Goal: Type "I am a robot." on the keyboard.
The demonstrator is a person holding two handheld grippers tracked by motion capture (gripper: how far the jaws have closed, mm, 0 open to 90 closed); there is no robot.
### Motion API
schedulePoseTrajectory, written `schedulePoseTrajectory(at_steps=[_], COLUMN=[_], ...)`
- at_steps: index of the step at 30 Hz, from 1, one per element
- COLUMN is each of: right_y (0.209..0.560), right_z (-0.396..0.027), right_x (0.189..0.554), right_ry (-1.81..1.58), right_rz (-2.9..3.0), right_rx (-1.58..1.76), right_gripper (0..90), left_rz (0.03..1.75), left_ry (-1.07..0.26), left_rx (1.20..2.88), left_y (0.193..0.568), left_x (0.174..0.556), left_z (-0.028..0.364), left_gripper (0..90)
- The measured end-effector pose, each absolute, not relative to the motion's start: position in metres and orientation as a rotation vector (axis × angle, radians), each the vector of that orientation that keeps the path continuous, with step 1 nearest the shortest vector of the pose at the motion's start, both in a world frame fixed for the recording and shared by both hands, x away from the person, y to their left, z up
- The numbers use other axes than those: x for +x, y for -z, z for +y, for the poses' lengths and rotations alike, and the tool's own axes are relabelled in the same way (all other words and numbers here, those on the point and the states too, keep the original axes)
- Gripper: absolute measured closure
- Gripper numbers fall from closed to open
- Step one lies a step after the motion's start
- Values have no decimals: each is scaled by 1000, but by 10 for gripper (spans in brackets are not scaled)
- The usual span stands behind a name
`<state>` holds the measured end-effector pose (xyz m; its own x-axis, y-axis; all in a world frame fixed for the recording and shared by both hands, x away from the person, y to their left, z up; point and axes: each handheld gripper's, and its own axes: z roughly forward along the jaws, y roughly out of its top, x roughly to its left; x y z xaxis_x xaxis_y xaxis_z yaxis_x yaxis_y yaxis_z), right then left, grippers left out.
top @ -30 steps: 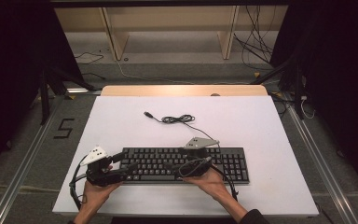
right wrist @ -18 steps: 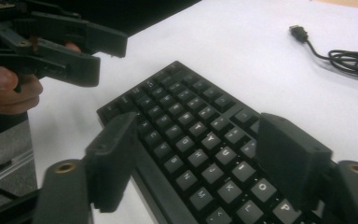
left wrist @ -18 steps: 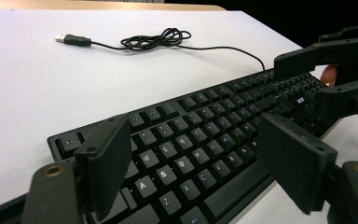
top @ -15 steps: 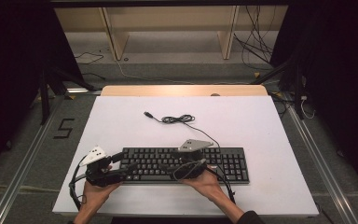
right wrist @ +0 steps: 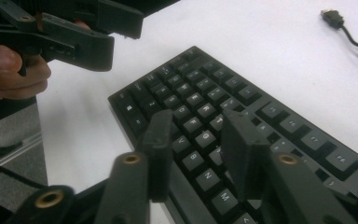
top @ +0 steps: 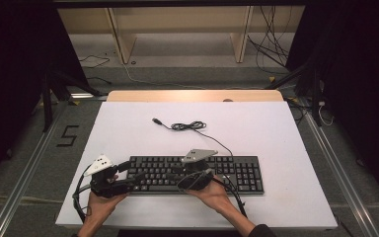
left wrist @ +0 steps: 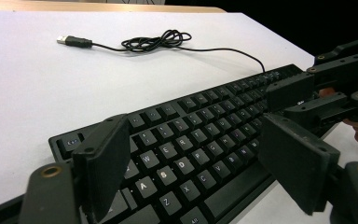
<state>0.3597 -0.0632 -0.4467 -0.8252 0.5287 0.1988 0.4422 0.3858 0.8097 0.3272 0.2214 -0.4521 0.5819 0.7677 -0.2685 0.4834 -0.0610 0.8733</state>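
Observation:
A black keyboard [top: 197, 173] lies across the near part of the white table [top: 256, 128]. Its cable [top: 187, 126] coils behind it and ends in a loose USB plug [top: 155, 120]. My left gripper [top: 134, 176] is at the keyboard's left end, its jaws open wide over the keys [left wrist: 186, 154]. My right gripper [top: 175, 174] hovers low over the middle front keys, pointing left at the left gripper. Its jaws have just been closing; they stand narrowed with a gap, and only keys [right wrist: 198, 128] lie beneath, nothing gripped. The right gripper view shows the left gripper [right wrist: 88, 32] at top left.
The keyboard's number pad end [top: 249, 175] reaches right of my right hand. A wooden strip [top: 192, 95] edges the table's far side. Beyond it stand wooden frame legs [top: 242, 34] and floor cables [top: 271, 54]. A "5" mark [top: 68, 136] is on the floor at left.
The right gripper's jaws have narrowed, and it has edged slightly left along the keyboard. The left gripper has stayed put.

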Motion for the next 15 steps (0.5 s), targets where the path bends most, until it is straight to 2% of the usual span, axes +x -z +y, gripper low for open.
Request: schedulePoseTrajectory(at_steps=[15], right_y=[452], right_z=[-50], right_x=[362], right_ry=[-1385], right_rz=[2571], right_rx=[886], right_gripper=[889], left_rz=[1051], left_ry=[-328], left_rx=[1700], left_y=[451], left_x=[325], left_z=[224], left_gripper=[245])
